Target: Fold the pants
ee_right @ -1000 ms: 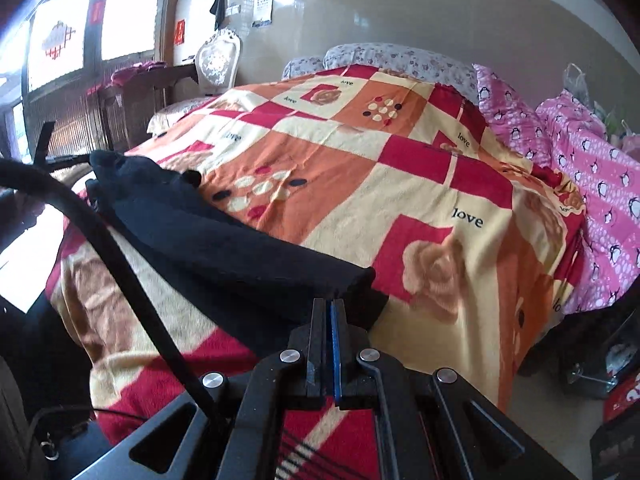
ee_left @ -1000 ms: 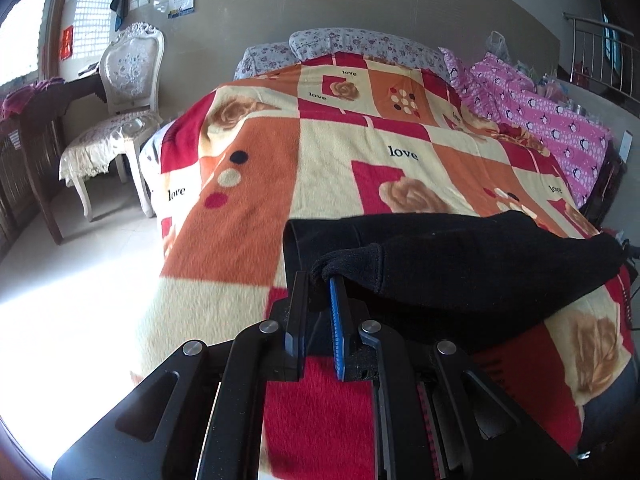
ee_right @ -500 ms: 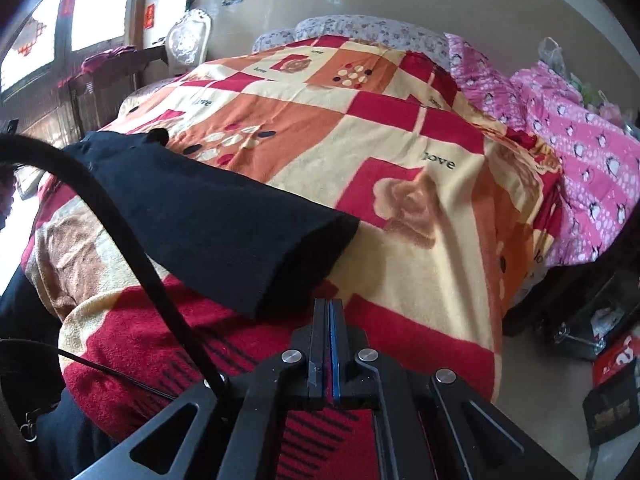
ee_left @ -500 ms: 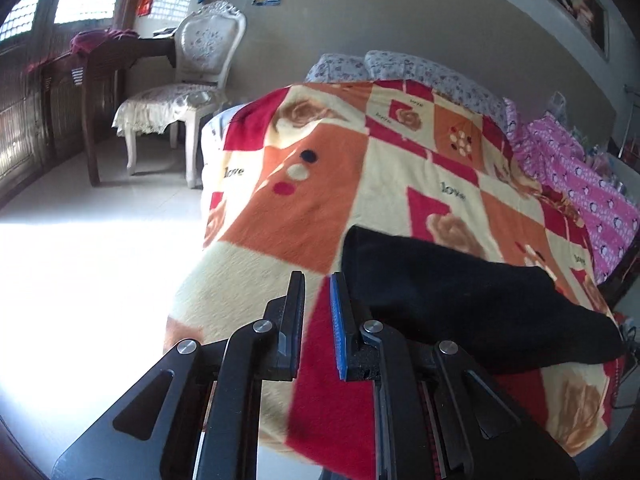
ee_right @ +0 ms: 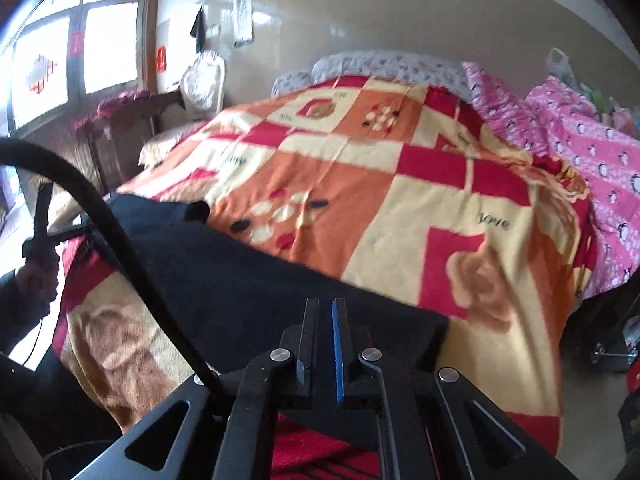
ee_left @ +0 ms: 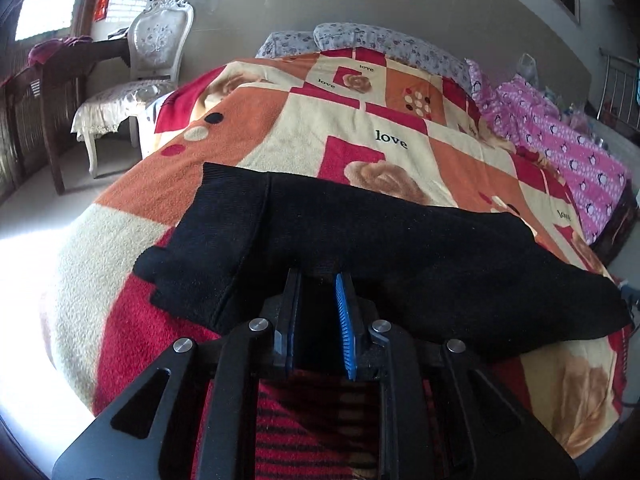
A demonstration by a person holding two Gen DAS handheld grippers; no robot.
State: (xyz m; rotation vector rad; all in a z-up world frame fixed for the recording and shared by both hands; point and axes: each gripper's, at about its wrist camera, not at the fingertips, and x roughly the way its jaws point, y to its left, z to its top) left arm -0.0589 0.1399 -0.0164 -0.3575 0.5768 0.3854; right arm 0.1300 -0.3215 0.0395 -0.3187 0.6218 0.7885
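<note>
Black pants (ee_left: 360,248) — seemingly under left claw (ee_left: 318,280)

The right wrist view is motion-blurred, and the near edge of the black pants (ee_right: 248,300) is hidden behind the right gripper (ee_right: 325,308).

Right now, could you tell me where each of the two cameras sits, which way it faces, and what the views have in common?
Left wrist: sits on the left gripper, looking down along its parted fingers over the black pants and up the patterned blanket toward the white chair; no body shows.
Right wrist: sits on the right gripper, fingers almost together above the pants' near edge, facing the pillows; a hand and a black cable show at left.
Shared: pants, blanket, pink quilt, chair.
</note>
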